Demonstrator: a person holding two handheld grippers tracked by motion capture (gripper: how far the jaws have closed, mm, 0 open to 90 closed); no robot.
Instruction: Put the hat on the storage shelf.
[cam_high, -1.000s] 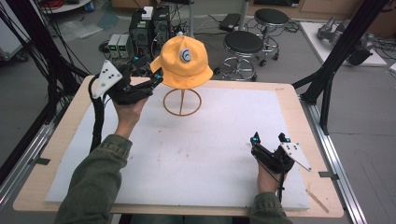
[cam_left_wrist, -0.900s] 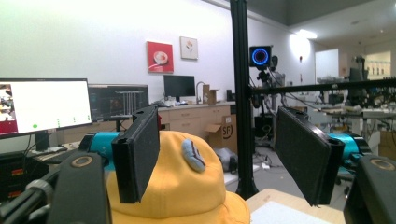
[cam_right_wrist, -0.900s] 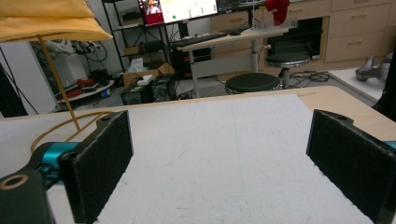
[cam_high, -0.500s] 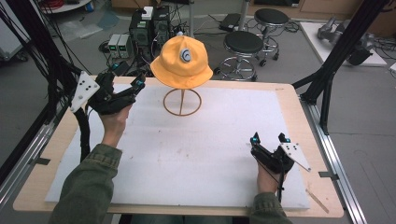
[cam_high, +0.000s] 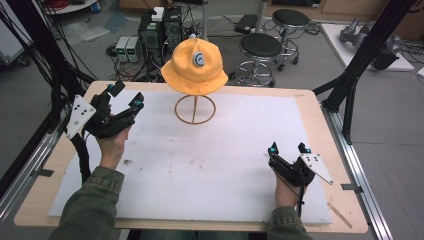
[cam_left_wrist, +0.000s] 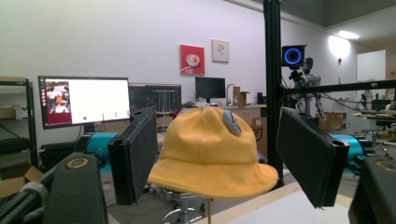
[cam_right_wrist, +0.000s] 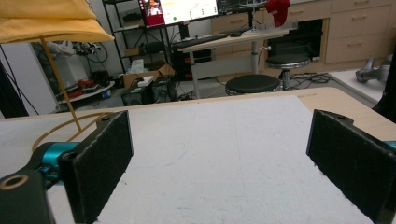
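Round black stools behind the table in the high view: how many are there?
2. One stool stands just behind the table's far edge, right of the yellow hat; the second stool is farther back, near the top. Others may be hidden.

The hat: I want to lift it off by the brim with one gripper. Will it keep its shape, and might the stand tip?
The hat looks like soft cloth, so its brim would probably sag when pinched. It seems light. The stand is thin wire on a ring base, so a sideways tug could tip it; lifting straight up seems safer.
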